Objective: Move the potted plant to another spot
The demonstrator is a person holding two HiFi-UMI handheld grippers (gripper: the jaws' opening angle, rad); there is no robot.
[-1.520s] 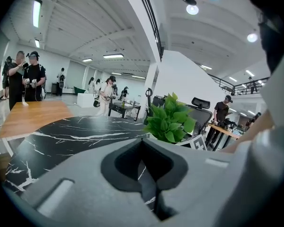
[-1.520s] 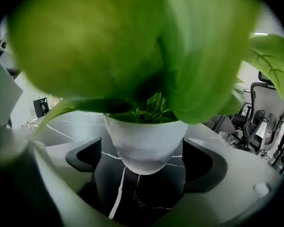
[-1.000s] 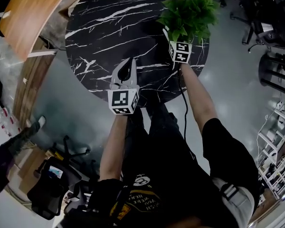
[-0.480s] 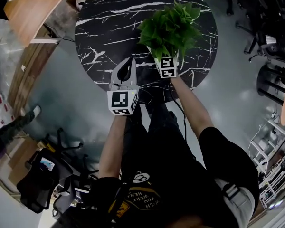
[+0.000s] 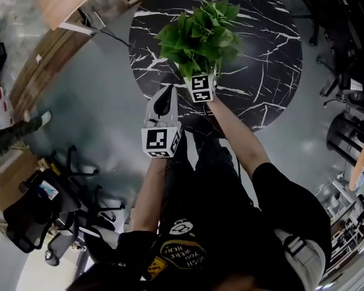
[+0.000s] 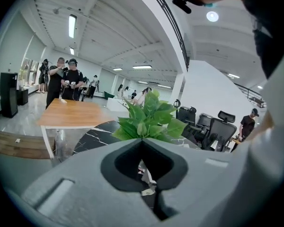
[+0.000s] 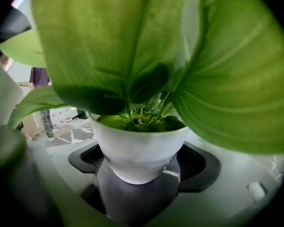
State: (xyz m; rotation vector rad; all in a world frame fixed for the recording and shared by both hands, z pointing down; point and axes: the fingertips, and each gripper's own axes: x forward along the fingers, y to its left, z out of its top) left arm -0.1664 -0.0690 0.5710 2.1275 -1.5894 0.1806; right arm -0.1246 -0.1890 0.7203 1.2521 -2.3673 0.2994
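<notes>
Right claw is clamped on the plant's white pot. Jaws are narrowed to the pot's width, pressing both sides of its lower half. Leaves crowd over the right claw's camera. The plant is over the near-left part of the round black marble counter; can't tell whether the pot's base touches it. Left claw is closed tip to tip with nothing gripped. It's just left of the plant and nearer the person, at the counter's edge.
</notes>
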